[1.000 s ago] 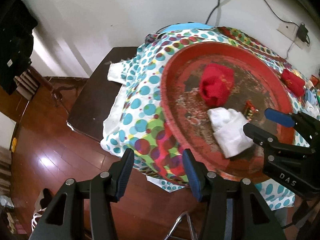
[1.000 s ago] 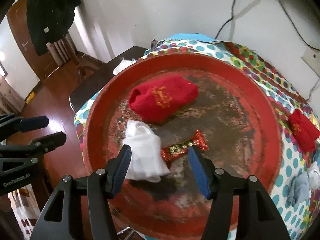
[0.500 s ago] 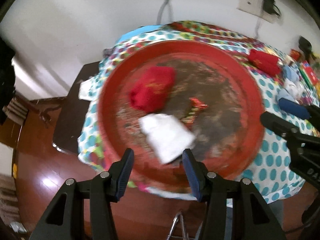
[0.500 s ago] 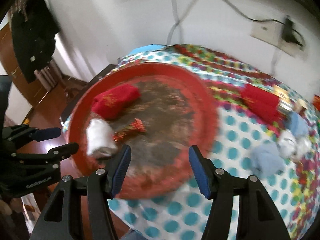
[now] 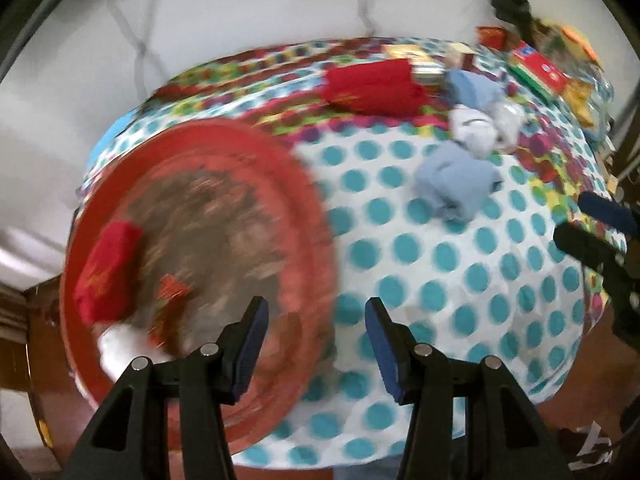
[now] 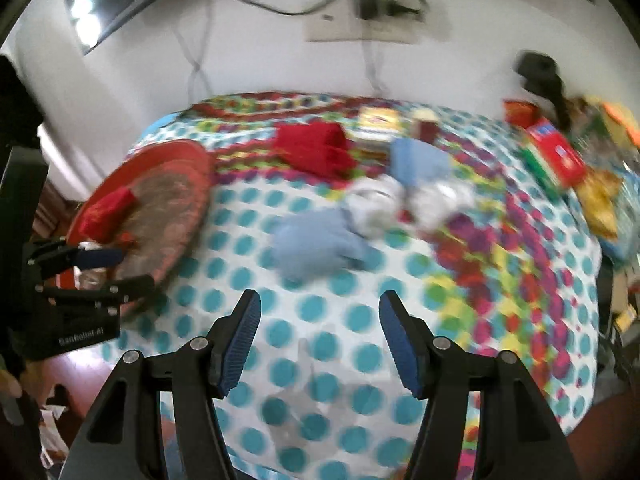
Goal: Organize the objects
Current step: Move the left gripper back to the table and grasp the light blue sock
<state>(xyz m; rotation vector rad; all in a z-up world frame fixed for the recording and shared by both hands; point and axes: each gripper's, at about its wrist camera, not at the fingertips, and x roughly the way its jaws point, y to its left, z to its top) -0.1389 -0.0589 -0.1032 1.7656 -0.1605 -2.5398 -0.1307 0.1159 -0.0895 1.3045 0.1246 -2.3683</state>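
Left claw: jaws apart, nothing held; over the near rim of the red tray.
Right claw: jaws apart, nothing held; over bare dotted cloth on the surface.
Tray contents: red sock roll, wrapped candy, white roll at the near edge.
On the cloth, right of the tray: red roll, blue bundle, blue piece, white bundles.
Far right: boxes and packets, blurred.
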